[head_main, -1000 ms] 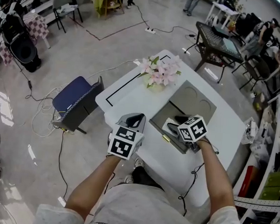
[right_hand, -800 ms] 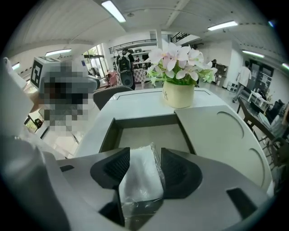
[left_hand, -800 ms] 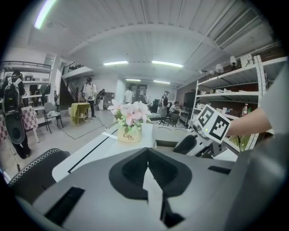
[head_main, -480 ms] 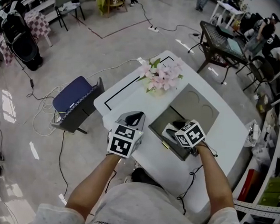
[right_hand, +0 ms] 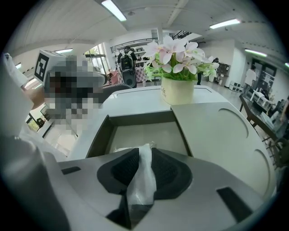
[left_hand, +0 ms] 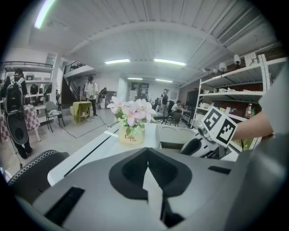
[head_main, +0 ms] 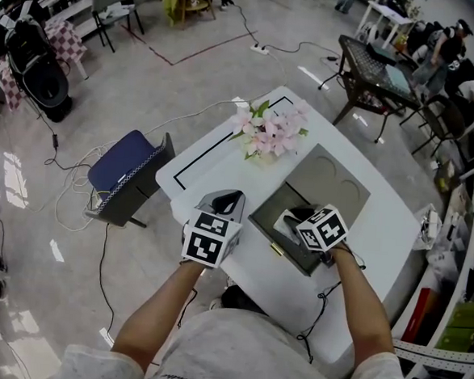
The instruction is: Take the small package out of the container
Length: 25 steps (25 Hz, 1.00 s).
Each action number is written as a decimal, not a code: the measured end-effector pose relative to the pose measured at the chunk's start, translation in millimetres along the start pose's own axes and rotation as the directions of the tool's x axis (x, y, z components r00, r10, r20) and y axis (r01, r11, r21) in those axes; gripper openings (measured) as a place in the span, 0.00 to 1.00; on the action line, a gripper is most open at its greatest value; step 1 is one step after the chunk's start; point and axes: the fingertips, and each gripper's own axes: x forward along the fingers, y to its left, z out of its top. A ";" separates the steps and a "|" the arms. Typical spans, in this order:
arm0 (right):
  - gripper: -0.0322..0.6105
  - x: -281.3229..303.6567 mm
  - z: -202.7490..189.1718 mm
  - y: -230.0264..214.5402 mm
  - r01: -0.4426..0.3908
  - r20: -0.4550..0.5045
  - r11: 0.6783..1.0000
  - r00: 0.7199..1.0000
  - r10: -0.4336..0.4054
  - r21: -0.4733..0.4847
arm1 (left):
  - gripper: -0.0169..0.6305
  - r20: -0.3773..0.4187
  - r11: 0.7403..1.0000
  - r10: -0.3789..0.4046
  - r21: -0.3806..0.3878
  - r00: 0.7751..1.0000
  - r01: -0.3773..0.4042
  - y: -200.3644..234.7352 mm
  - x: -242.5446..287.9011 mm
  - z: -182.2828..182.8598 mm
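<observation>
Package [right_hand: 142,178]: pinched by its film in right gripper's [right_hand: 141,155] closing jaws, inside container [right_hand: 135,118] at near wall. Finish squeezing, then lift straight up past rim, minding likely slip. Keep left gripper [left_hand: 149,180], jaws together and empty, aside.

At the right claw [head_main: 299,221]: gaped wide a second ago, closing now on the thin clear package [right_hand: 141,178] inside the container [right_hand: 140,118].
</observation>
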 end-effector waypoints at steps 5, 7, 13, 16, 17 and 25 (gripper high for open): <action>0.14 -0.9 2.9 -2.6 0.010 0.024 1.000 1.000 -0.010 0.012 | 0.03 -0.002 1.000 0.002 0.004 1.000 -0.002 -1.4 0.3 -1.9; 0.13 -2.9 3.4 -2.8 0.010 0.032 1.000 0.999 -0.010 0.020 | 0.03 -0.002 1.000 0.004 0.005 1.000 -0.004 -2.1 -1.1 -2.2; 0.09 -14.3 8.9 -1.4 0.023 0.067 0.999 0.997 -0.025 0.033 | 0.03 0.007 1.000 0.013 0.018 1.000 -0.013 -3.4 -8.2 1.5; 0.07 -20.8 12.1 -0.4 0.040 0.084 0.999 0.996 -0.042 0.027 | 0.03 0.012 1.000 0.014 0.025 1.000 -0.014 -4.9 -11.7 4.3; 0.07 -22.9 13.3 -0.1 0.045 0.090 0.999 0.995 -0.048 0.028 | 0.03 0.014 1.000 0.015 0.028 1.000 -0.015 -5.1 -13.5 5.1; 0.07 -49.6 26.4 -0.7 0.114 0.175 0.992 0.977 -0.122 0.053 | 0.03 0.036 0.999 0.020 0.043 0.999 -0.022 -8.6 -29.1 8.1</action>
